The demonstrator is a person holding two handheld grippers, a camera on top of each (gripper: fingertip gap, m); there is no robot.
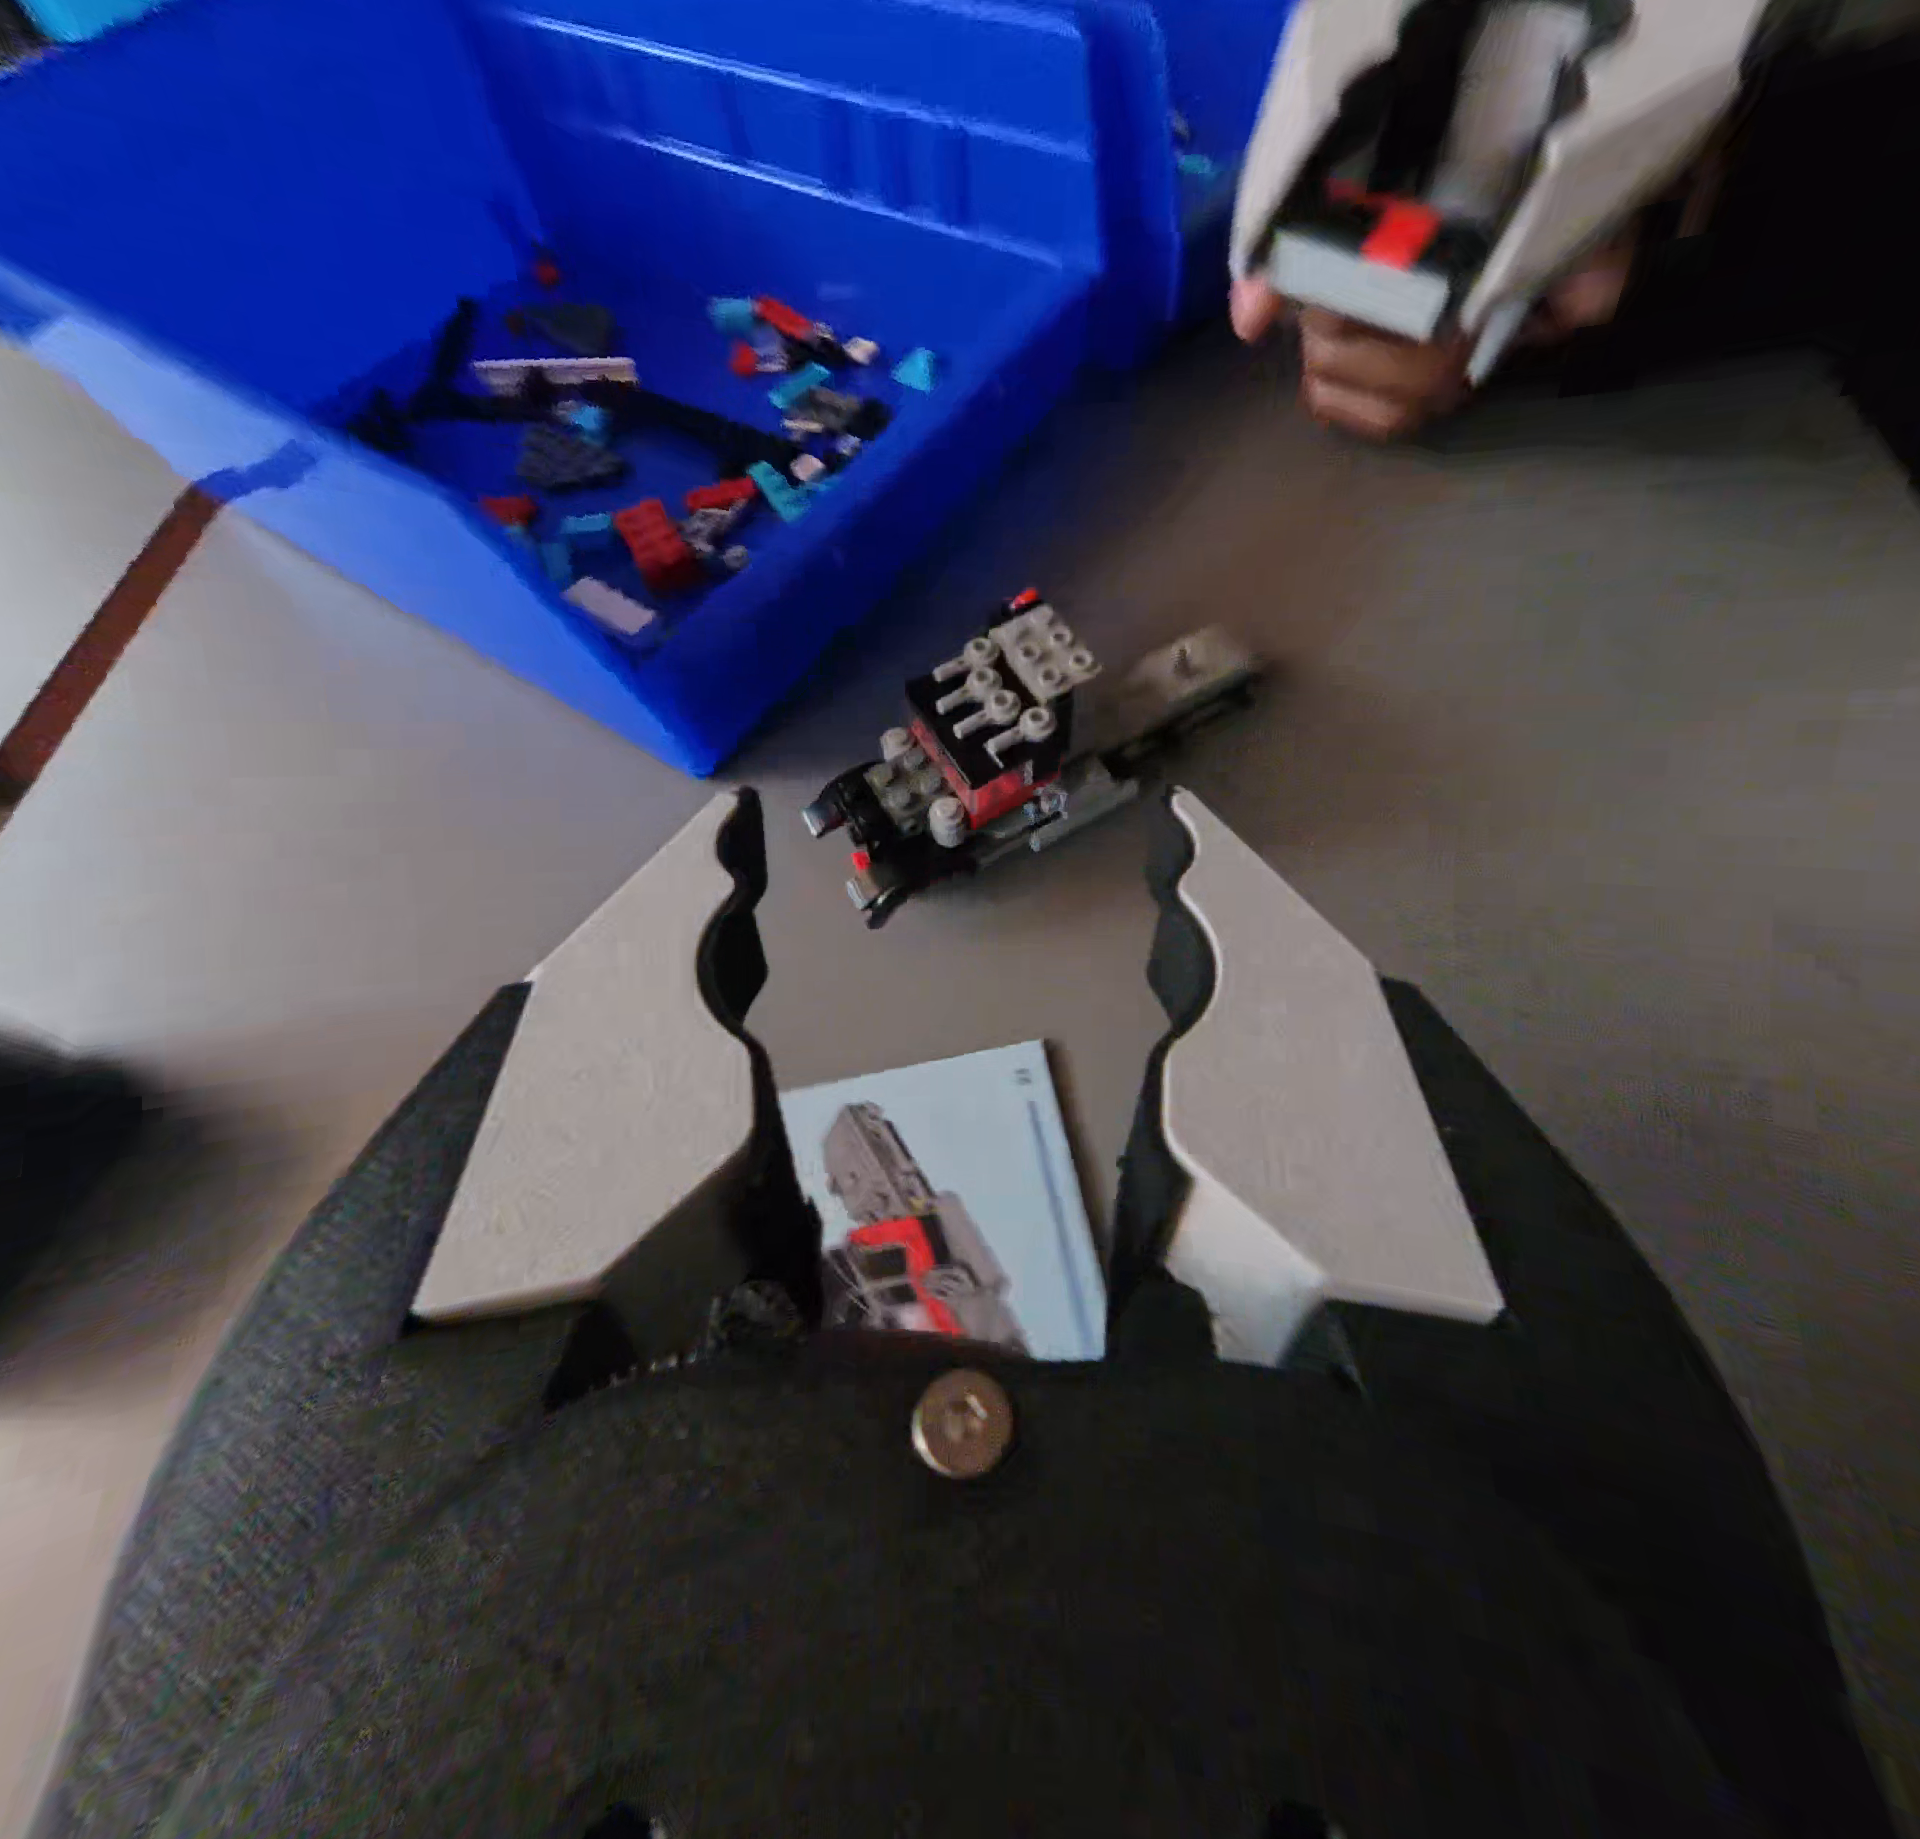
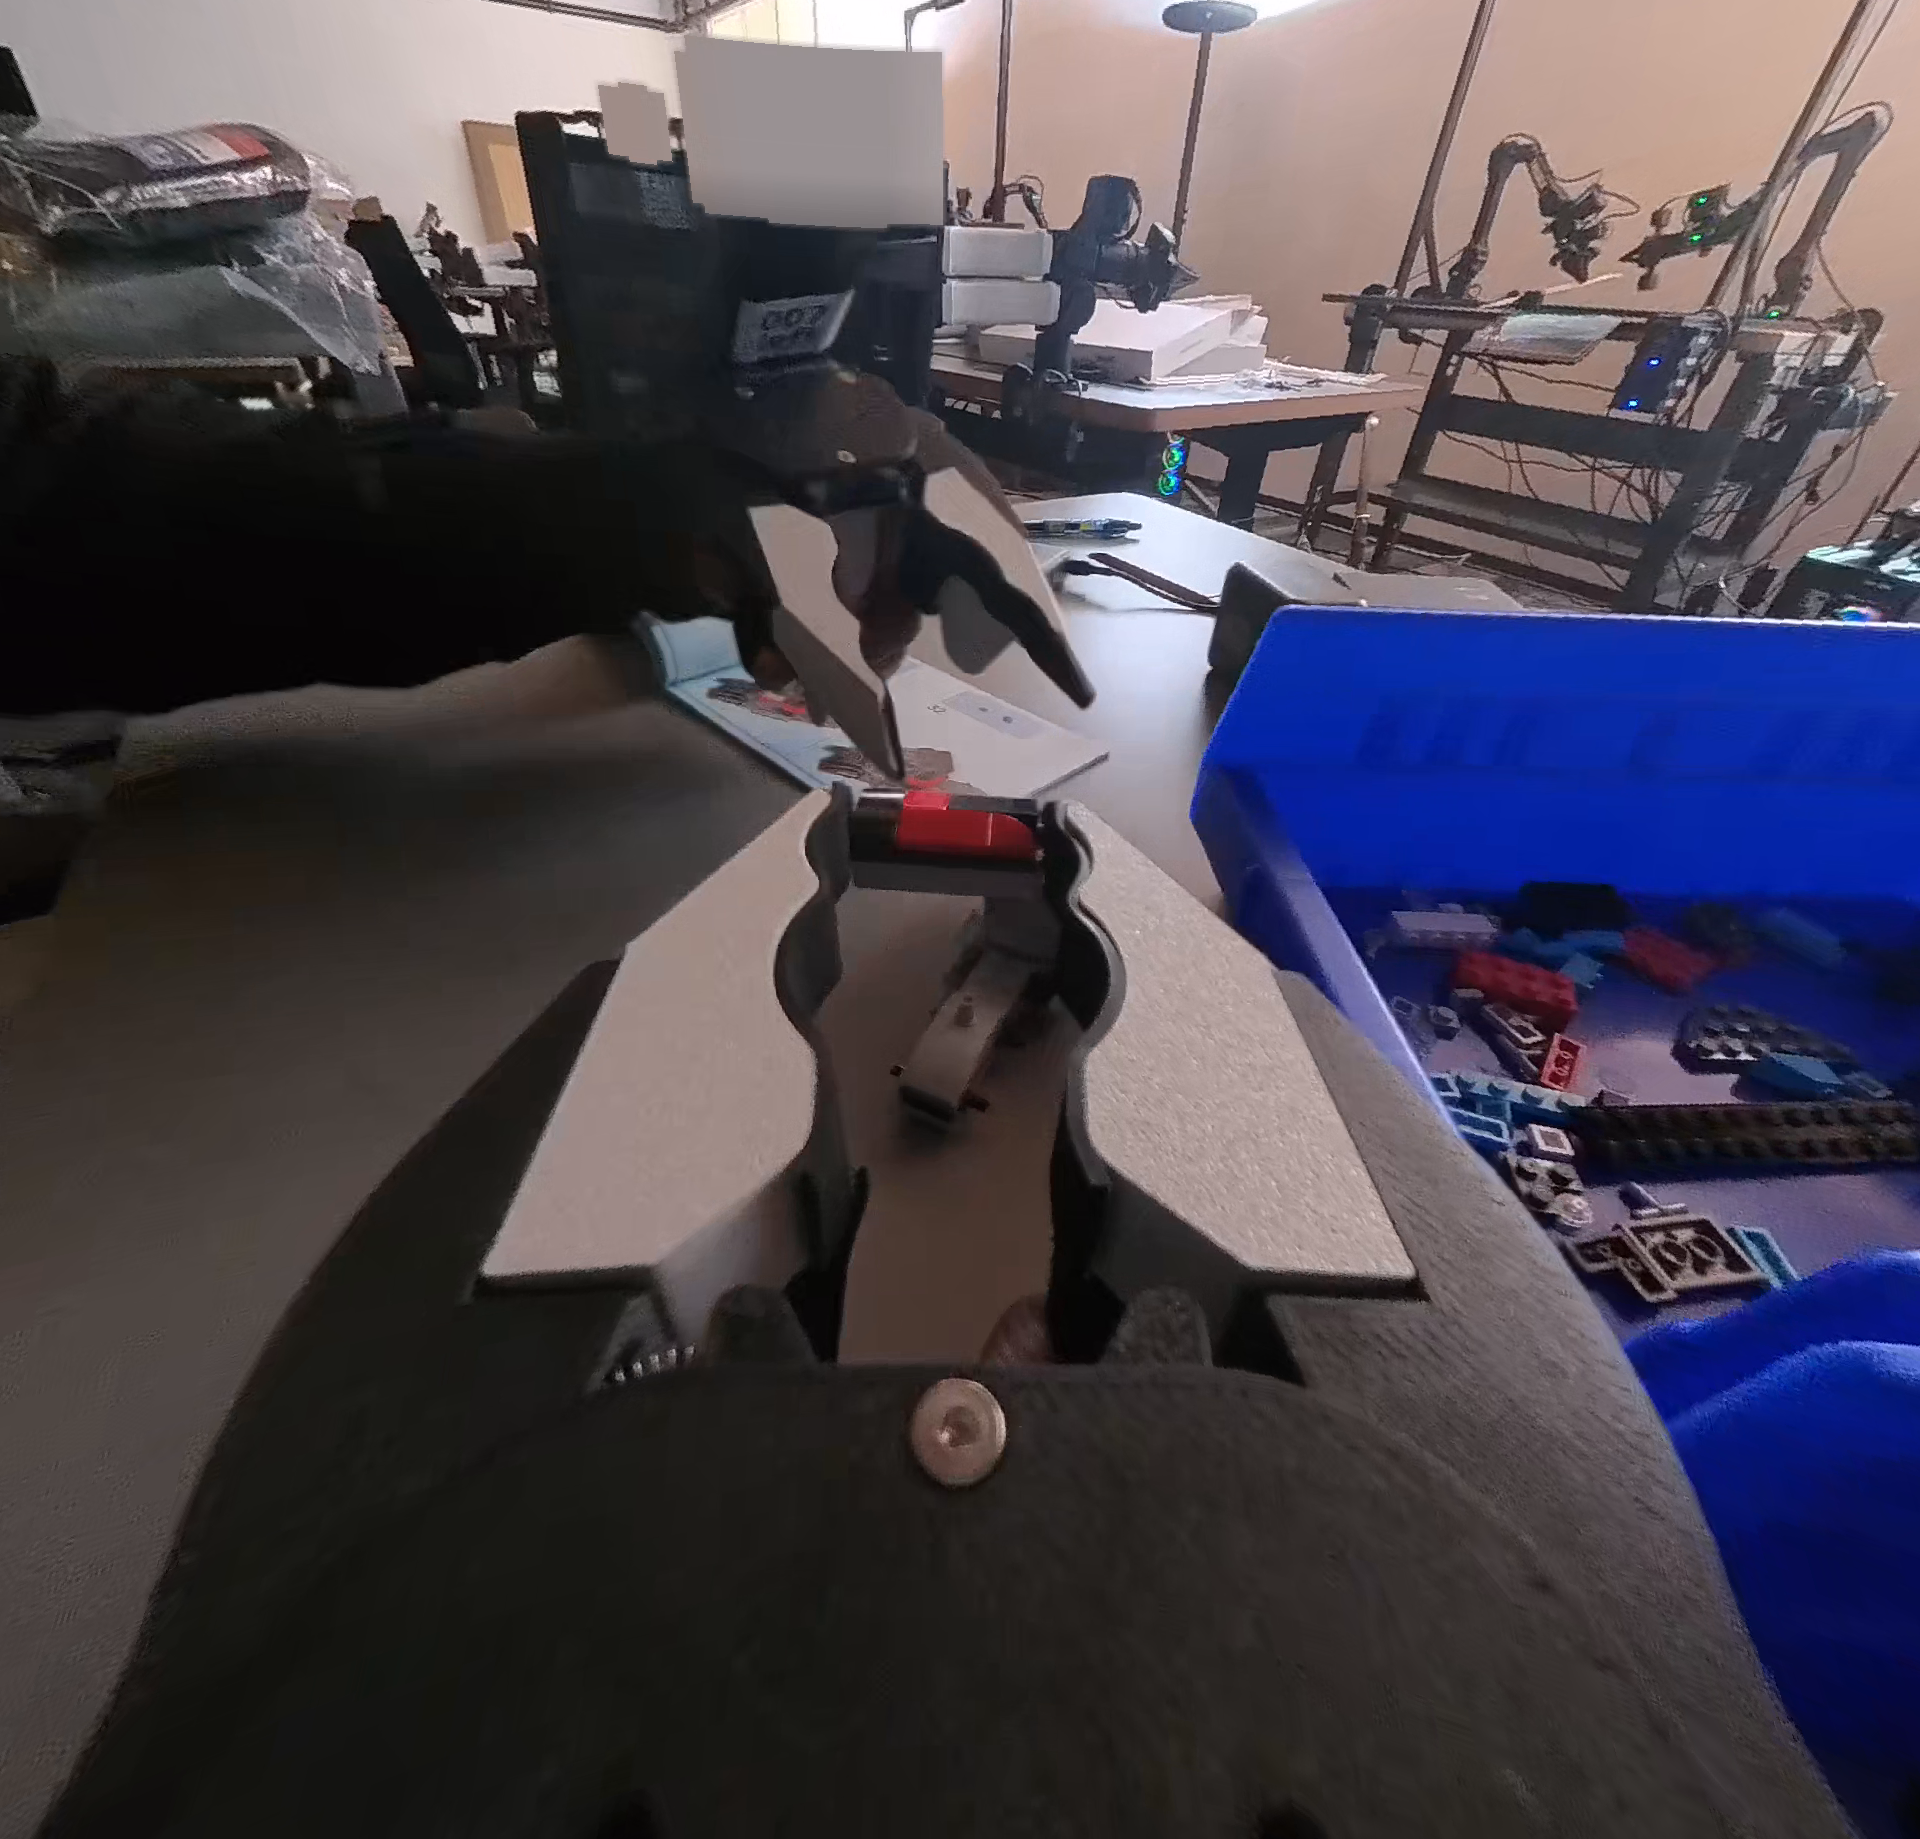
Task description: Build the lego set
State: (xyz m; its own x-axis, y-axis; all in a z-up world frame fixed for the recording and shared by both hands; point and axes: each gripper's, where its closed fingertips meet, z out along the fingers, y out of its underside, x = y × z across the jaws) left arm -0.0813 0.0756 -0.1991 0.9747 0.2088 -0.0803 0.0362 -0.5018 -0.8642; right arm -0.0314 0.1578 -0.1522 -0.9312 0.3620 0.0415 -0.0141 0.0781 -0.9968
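Note:
A part-built black, red and grey Lego model lies on the grey table just beyond my left gripper, which is open and empty above it. The model also shows between the right gripper's fingers in the right wrist view. My right gripper is shut on a small grey, black and red Lego sub-assembly and holds it in the air. It shows blurred at the top right of the left wrist view. The left gripper hangs open just beyond the held piece.
An open blue bin with several loose bricks stands left of the model; it is at the right in the right wrist view. More blue bins stand behind. An instruction booklet lies under the left gripper. Pens lie farther back. The grippers' ends are close to 11 centimeters from one another.

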